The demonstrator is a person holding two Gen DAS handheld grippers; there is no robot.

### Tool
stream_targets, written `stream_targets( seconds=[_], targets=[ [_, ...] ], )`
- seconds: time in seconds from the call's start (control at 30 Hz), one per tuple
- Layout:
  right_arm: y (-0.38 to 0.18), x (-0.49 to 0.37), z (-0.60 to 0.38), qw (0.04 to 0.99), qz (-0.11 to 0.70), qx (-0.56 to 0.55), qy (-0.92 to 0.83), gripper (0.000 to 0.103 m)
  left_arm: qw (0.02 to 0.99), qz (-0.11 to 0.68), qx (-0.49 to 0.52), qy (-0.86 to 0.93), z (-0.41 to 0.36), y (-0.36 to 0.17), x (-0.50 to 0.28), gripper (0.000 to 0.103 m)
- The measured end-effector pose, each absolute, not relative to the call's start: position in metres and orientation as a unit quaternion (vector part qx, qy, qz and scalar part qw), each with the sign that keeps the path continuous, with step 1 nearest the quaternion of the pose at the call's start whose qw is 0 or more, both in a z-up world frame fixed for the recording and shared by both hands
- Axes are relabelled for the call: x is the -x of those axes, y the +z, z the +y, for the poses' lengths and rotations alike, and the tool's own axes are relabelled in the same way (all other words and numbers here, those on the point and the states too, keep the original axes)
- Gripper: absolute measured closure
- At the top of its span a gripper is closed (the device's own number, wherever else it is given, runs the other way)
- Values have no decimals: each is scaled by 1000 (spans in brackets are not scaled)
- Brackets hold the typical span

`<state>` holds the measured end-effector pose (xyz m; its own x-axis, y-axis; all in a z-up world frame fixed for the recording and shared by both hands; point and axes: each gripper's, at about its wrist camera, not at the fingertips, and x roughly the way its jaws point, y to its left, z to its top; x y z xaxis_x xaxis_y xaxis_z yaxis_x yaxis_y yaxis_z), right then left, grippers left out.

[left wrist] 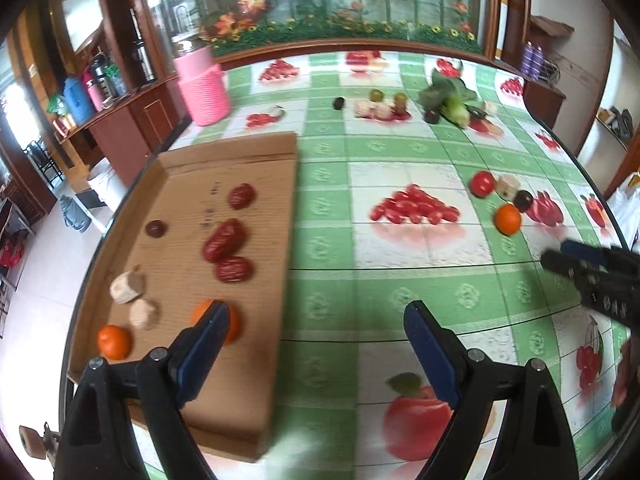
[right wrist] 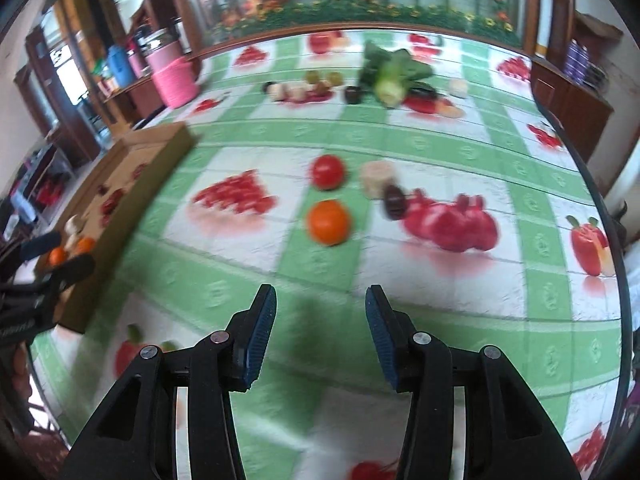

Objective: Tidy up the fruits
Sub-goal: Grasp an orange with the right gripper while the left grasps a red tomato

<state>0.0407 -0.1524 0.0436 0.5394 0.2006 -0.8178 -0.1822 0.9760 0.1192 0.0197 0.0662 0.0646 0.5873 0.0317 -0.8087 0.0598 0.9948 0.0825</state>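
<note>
A shallow cardboard tray [left wrist: 256, 152] at the table's left holds several red dates [left wrist: 224, 239], two oranges [left wrist: 115, 342] and pale fruit pieces [left wrist: 127, 288]. My left gripper [left wrist: 316, 332] is open and empty, its left finger over the tray's near right part. My right gripper [right wrist: 320, 316] is open and empty, hovering short of an orange [right wrist: 329, 222], a red tomato [right wrist: 327, 172], a pale chunk [right wrist: 376, 178] and a dark fruit [right wrist: 394, 202] on the tablecloth. The tray also shows in the right wrist view [right wrist: 132, 148], and the right gripper in the left wrist view [left wrist: 560, 256].
A pink container [left wrist: 204, 88] stands at the back left. A green leafy vegetable [right wrist: 390, 74] and several small fruits [right wrist: 316, 84] lie at the far side. The round table's edge [right wrist: 600, 208] curves on the right. Printed fruit pictures cover the green-checked cloth.
</note>
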Motion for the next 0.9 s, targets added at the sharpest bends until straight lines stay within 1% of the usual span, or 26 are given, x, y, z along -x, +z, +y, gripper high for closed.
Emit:
stream_targets(
  seconds=[0.13,0.3,0.4,0.5,0.67,0.77,0.9],
  targets=[
    [37,-64,-165,872,474,-28,119,57,883,465,-54,-7,54,59,-23,13],
    [26,-88,-150,869,472,-17,144,57,879,473,-62,-1,42,54,-28,13],
    [19,-99,-147,865,475,-28,159,57,879,473,-66,0,35,56,-34,13],
    [18,-101,-141,870,466,-2,162,74,879,472,-68,-4,25,56,-45,13],
    [23,-92,-156,879,449,3,157,75,876,476,-68,-30,-7,50,-77,13],
    [29,-80,-177,885,442,-1,146,74,876,475,-47,-69,-30,48,-99,13],
    [28,-70,-196,885,446,-2,131,74,878,464,-50,-101,-60,43,-123,13]
  ],
)
